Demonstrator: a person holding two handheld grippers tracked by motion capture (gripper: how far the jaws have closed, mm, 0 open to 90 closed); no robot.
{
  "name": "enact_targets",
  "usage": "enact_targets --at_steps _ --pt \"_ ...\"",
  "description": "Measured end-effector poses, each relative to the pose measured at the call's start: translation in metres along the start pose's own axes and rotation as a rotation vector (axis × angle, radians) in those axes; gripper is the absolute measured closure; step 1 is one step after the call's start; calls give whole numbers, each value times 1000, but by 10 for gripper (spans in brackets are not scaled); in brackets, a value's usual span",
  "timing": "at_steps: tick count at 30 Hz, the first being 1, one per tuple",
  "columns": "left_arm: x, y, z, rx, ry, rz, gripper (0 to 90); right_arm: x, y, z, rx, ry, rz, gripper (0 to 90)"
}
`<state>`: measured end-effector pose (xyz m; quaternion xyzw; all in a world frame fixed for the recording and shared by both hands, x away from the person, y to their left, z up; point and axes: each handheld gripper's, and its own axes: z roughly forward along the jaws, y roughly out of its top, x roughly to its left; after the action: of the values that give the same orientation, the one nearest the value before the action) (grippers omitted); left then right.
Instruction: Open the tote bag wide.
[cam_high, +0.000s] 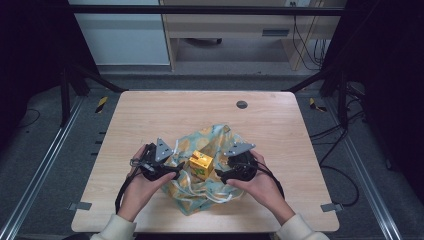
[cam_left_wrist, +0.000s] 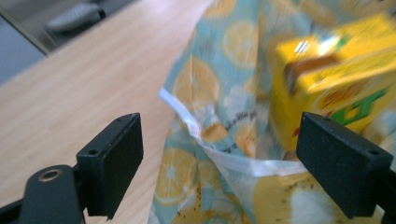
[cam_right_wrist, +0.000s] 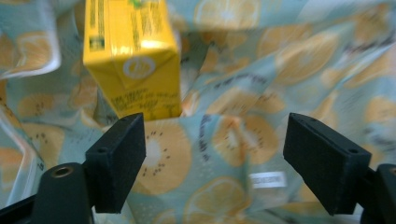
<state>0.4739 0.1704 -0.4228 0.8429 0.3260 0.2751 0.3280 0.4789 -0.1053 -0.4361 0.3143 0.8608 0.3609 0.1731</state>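
Yellow carton (cam_high: 201, 164) on fruit-print bag (cam_high: 212, 137), between two tools, both jaws apart.

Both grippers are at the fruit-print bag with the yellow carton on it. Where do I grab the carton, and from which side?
Grip the yellow carton across its two flat side faces, coming from the right with the right gripper. It probably suits: the carton stands free on the fruit-print bag, its jaws are open, and the flat parallel sides give the pads square contact.
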Motion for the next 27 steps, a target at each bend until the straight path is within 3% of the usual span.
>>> enact_targets --at_steps 3,5,6,7,8,9,10,11,12,14,18,22,25,27 --pt "-1 -14 13 64 -12 -10 173 7 -8 12 37 30 11 181" --pt "-1 -23 17 74 -29 -25 209 12 -12 20 67 42 -3 191" --pt "-1 -26 17 75 -34 -24 242 14 -13 23 83 43 -17 239" --pt "-1 -28 17 80 -42 -25 276 16 -14 25 89 47 -21 299" --pt "-1 -30 17 71 -55 -23 377 18 -16 26 87 55 -27 489" --pt "-1 -30 17 71 -55 -23 431 18 -16 26 87 55 -27 489" --pt "0 -29 17 51 -69 -28 517 19 -17 27 91 71 -34 676" --pt "0 -29 17 51 -69 -28 570 19 -17 27 91 71 -34 676" --pt "1 -29 16 50 -62 -18 570 20 -17 28 100 82 -33 757" --pt "2 -29 12 34 -46 -7 725 20 -20 28 84 112 -35 900" --pt "2 -31 9 45 -55 3 808 17 -24 20 82 106 -42 900" --pt "-4 -43 4 125 -60 61 810 10 -36 8 100 93 -30 900" --pt "-6 -48 2 132 -51 73 801 5 -42 3 83 90 -14 900" --pt "-6 -49 0 127 -49 74 801 2 -44 -3 32 88 -4 899"
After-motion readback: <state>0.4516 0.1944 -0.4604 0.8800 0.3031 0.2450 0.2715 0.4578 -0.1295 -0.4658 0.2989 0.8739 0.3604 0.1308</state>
